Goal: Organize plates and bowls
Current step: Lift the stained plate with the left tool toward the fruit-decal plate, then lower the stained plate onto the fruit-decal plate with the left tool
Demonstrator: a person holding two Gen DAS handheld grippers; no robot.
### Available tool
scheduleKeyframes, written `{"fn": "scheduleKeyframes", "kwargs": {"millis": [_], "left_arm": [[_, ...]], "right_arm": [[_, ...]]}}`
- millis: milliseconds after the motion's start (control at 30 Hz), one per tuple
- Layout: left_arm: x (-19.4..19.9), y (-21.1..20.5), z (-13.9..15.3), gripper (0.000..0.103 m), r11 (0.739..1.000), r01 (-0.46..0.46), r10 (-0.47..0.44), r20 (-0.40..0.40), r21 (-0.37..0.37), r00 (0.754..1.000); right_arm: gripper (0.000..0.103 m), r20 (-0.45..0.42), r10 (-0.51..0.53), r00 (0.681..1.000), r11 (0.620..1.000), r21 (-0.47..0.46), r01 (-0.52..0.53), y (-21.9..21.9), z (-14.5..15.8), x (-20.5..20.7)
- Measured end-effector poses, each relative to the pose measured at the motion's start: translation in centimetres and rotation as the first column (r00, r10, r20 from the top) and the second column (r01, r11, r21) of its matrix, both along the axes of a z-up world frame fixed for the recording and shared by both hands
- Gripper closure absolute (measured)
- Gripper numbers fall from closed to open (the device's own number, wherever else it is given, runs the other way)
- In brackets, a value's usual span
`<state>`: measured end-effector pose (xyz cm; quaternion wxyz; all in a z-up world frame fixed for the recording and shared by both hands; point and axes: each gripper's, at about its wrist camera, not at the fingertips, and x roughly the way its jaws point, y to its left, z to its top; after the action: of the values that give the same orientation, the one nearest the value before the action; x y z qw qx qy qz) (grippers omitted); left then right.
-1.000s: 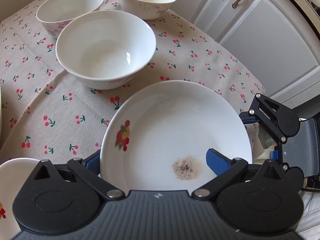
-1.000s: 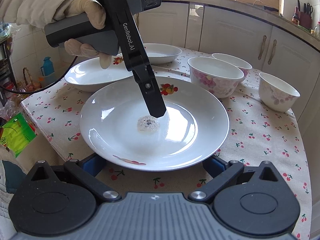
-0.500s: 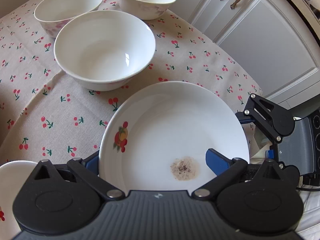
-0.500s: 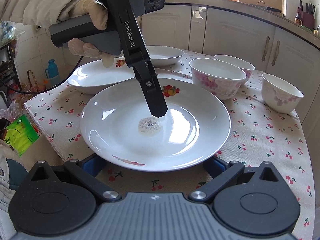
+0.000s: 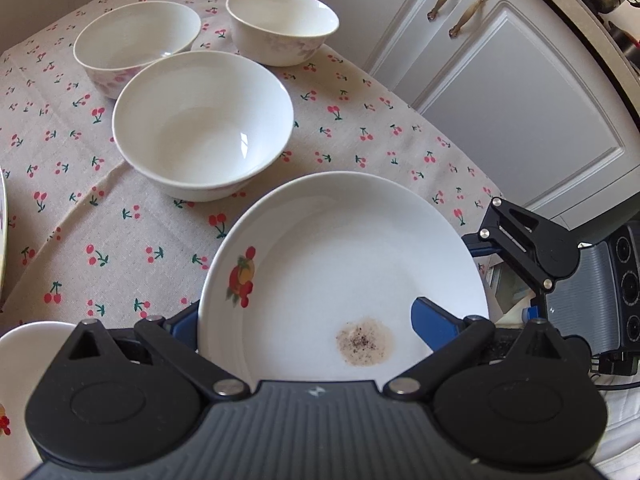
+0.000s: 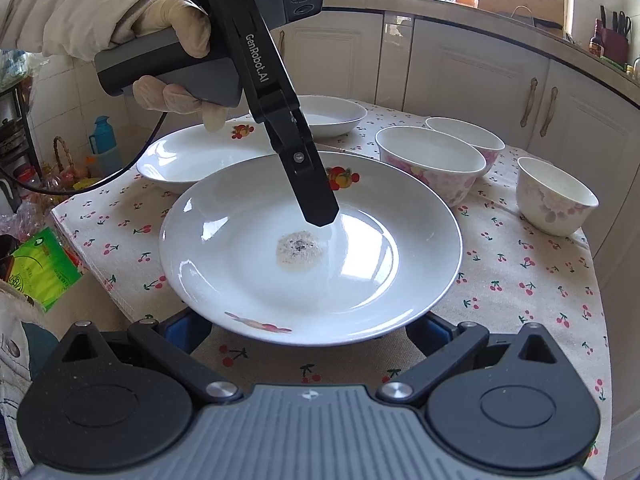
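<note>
A white plate with a fruit print and a brown stain (image 6: pixel 304 256) is held above the cherry-print tablecloth. My left gripper (image 5: pixel 312 320) is shut on its rim, one finger above and one below; it also shows in the right wrist view (image 6: pixel 320 216). My right gripper (image 6: pixel 308 332) is open, its blue pads on either side of the plate's near edge, under it. The plate also shows in the left wrist view (image 5: pixel 344 264). Three white bowls (image 5: pixel 200 124) (image 5: pixel 136 40) (image 5: pixel 284 20) stand behind it.
Two more plates (image 6: pixel 192 156) (image 6: pixel 332 116) lie on the table's far left side in the right wrist view. White cabinets (image 6: pixel 472 72) stand close behind the table. A green packet (image 6: pixel 40 272) lies left of the table.
The plate has risen slightly and the left gripper has pulled back a little; the bowls look farther off in the left wrist view. Both grippers keep their hold and position.
</note>
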<state>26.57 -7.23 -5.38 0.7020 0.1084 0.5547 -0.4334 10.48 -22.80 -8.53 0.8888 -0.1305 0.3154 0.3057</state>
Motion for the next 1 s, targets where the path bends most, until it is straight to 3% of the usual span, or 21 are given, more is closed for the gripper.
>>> {"fn": "scheduleKeyframes", "kwargs": {"millis": [567,1000], "left_arm": [[-1.3,6.0,2.8,0.002,0.992,-0.126,0.127,0.065,-0.017,0.990],[-1.0,12.7,2.4,0.002,0.968,-0.248,0.250,0.066,-0.031,0.966]], "right_arm": [[0.000,0.023,0.095,0.995,0.995,0.035,-0.095,3.6,2.0,1.4],[0.000,0.005,0.168,0.986,0.985,0.045,-0.168,8.8,2.1,4.4]]}}
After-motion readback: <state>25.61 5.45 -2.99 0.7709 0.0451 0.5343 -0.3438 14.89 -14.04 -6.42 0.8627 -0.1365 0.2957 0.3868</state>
